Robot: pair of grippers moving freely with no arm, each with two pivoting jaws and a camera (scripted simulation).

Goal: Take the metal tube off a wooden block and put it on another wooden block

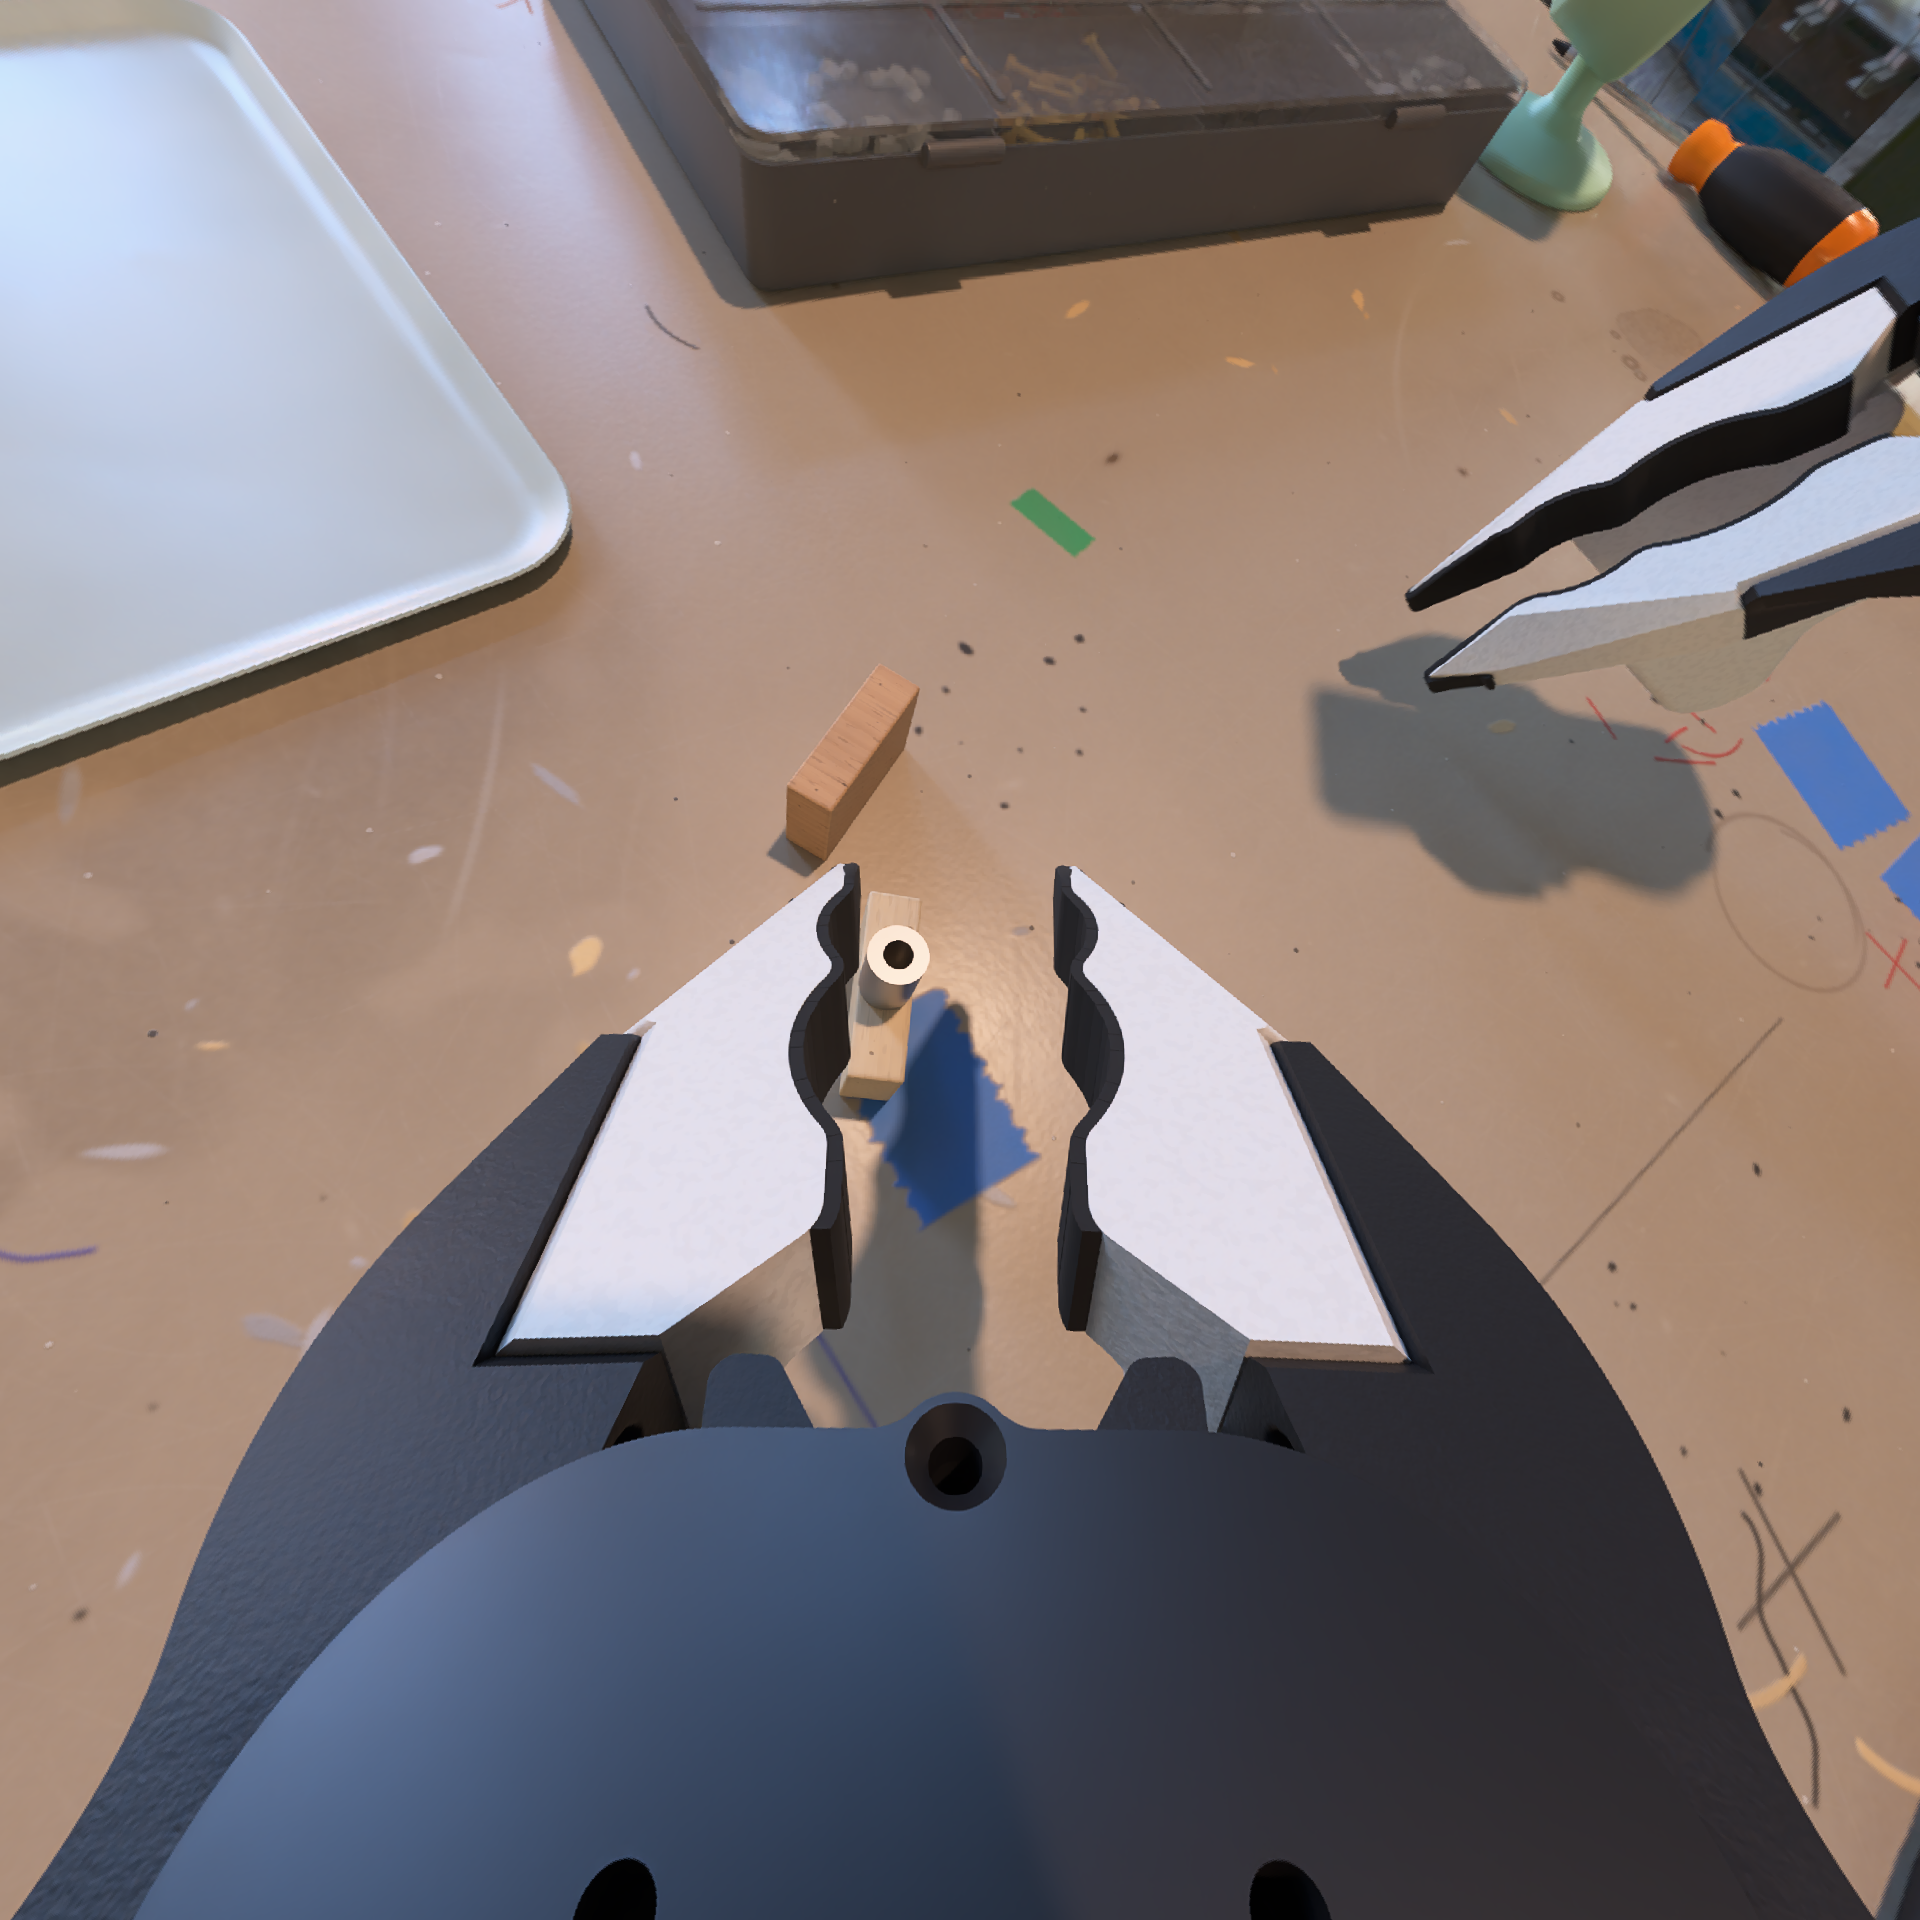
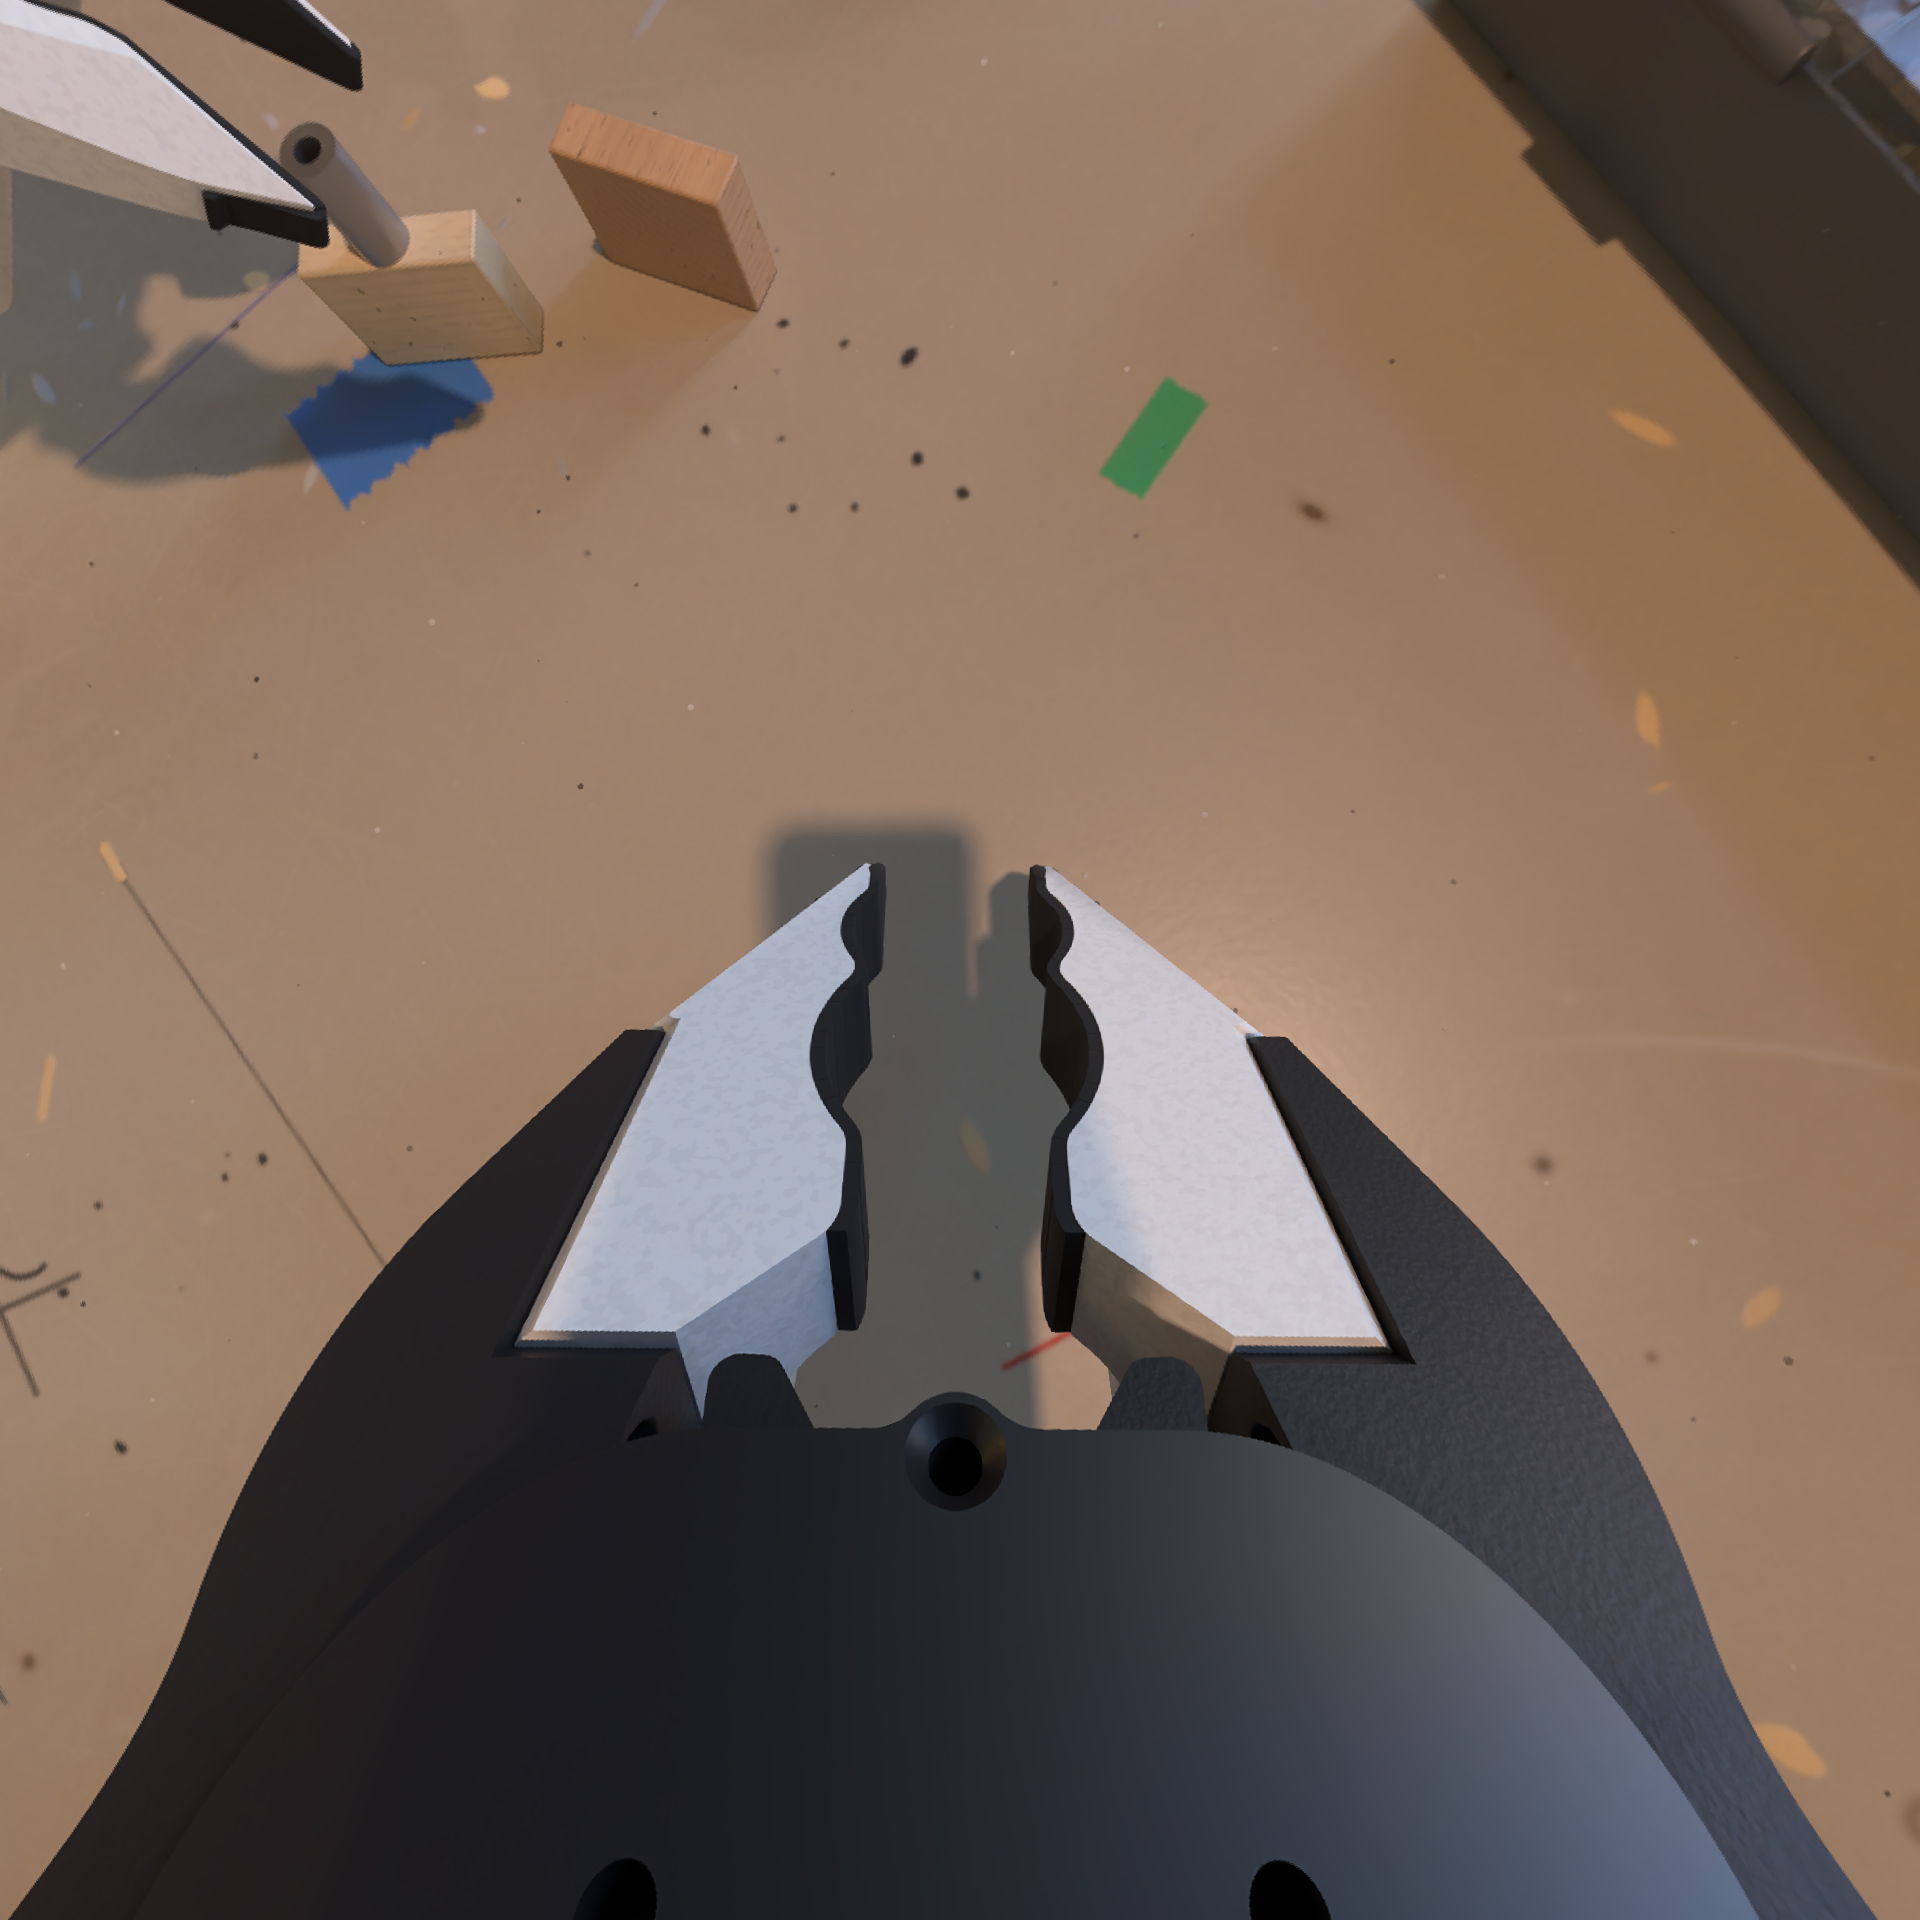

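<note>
A short metal tube [image 1: 896,966] stands upright on a pale wooden block [image 1: 881,1049]. A darker wooden block [image 1: 852,764] stands on edge just beyond it. My left gripper [image 1: 956,883] is open and straddles the tube, which sits close to the left finger. My right gripper [image 2: 956,883] is open and empty over bare table, well to the right; it also shows in the left wrist view [image 1: 1423,639]. The right wrist view shows the tube [image 2: 348,192], the pale block [image 2: 426,291], the darker block [image 2: 665,208] and a left gripper finger [image 2: 156,135] beside the tube.
A white tray [image 1: 208,364] lies at the far left. A grey parts box [image 1: 1039,208] with a clear lid stands at the back, with a mint green stand [image 1: 1548,145] and a black and orange bottle [image 1: 1766,208] beside it. Blue tape [image 1: 956,1132] and green tape [image 1: 1051,523] mark the table.
</note>
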